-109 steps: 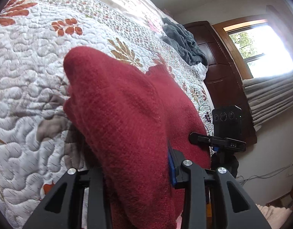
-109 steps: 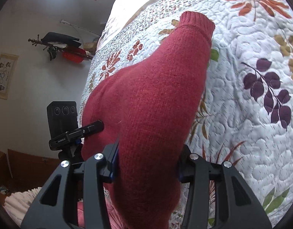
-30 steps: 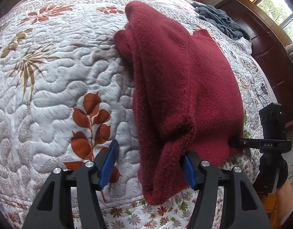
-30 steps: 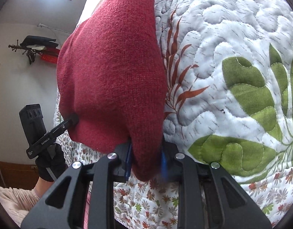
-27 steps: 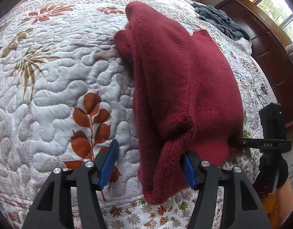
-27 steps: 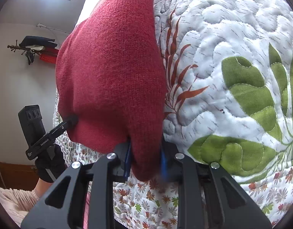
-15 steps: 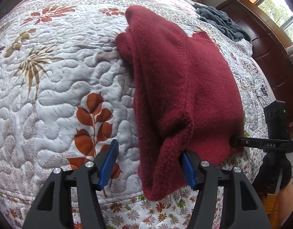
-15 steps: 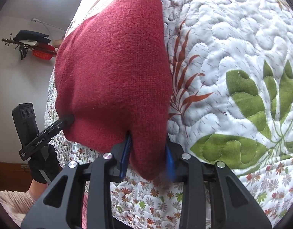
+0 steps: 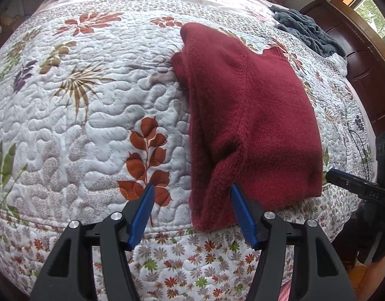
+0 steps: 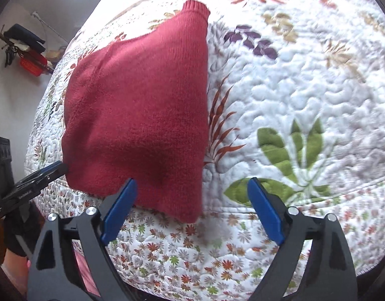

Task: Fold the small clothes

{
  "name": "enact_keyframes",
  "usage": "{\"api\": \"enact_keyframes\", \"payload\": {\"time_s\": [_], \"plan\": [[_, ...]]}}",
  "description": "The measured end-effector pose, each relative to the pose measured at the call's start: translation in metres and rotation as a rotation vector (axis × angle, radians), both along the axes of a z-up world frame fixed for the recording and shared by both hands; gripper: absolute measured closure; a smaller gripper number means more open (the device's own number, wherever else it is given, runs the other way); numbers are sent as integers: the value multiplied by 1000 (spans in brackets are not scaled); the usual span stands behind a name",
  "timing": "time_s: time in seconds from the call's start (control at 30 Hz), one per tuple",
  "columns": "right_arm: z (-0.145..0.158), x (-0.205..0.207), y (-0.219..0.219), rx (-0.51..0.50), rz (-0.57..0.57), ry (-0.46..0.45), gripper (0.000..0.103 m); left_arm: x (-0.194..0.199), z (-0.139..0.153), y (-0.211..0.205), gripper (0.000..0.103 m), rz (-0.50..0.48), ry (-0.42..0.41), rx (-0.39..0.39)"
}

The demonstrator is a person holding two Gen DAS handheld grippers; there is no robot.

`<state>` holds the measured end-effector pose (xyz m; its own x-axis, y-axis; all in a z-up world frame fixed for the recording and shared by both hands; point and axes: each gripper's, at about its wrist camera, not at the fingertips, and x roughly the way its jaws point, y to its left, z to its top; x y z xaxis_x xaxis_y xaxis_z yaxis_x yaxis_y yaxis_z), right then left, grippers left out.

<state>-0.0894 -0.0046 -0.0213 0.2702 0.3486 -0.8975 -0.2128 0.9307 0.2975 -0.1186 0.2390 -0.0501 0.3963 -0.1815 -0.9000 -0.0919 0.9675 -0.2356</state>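
A red knitted sweater [image 9: 247, 115] lies folded on the quilted bed, its near edge at the bed's front edge. My left gripper [image 9: 191, 190] is open, its blue pads either side of the sweater's near left corner, gripping nothing. In the right wrist view the same sweater [image 10: 142, 105] lies flat, a ribbed cuff pointing away. My right gripper [image 10: 192, 185] is open just in front of the sweater's near right corner. Each view shows the other gripper at the sweater's far side: the right gripper [image 9: 355, 188] and the left gripper [image 10: 29, 183].
A white floral quilt [image 9: 79, 125] covers the bed and drops over the front edge. A grey blanket [image 9: 303, 30] lies at the far right by a dark wooden headboard [image 9: 363, 57]. Bare quilt [image 10: 305, 87] spreads to the right of the sweater.
My right gripper has opened and let go of the sweater, which now lies flat. Both grippers have drawn back a little toward the bed's front edge.
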Motion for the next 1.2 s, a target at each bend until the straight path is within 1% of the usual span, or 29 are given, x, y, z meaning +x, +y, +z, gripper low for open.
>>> {"api": "enact_keyframes", "payload": {"time_s": [0.1,0.17,0.27,0.4,0.47,0.57,0.67,0.8,0.87,1.2], "plan": [[11,-7,4,-53,-14,-19,12,-9,9,-2,38,21,-6,17],[19,-14,9,-103,-14,-56,12,-14,16,-5,38,38,-6,30],[26,-22,15,-143,-13,-79,11,-20,25,-8,38,51,-14,48],[34,-29,15,-141,-32,-89,10,-28,38,-12,37,57,-33,87],[38,-31,14,-162,-56,-87,9,-30,45,-15,30,63,-43,110],[47,-37,12,-158,-67,-93,9,-30,54,-23,28,64,-54,138],[54,-43,13,-189,-75,-95,8,-34,63,-31,22,70,-65,156],[67,-53,16,-225,-76,-123,6,-39,74,-39,18,74,-82,185],[73,-57,17,-241,-75,-138,6,-43,78,-42,18,76,-87,195],[92,-79,28,-220,-52,-159,6,-60,93,-49,17,101,-109,227]]}}
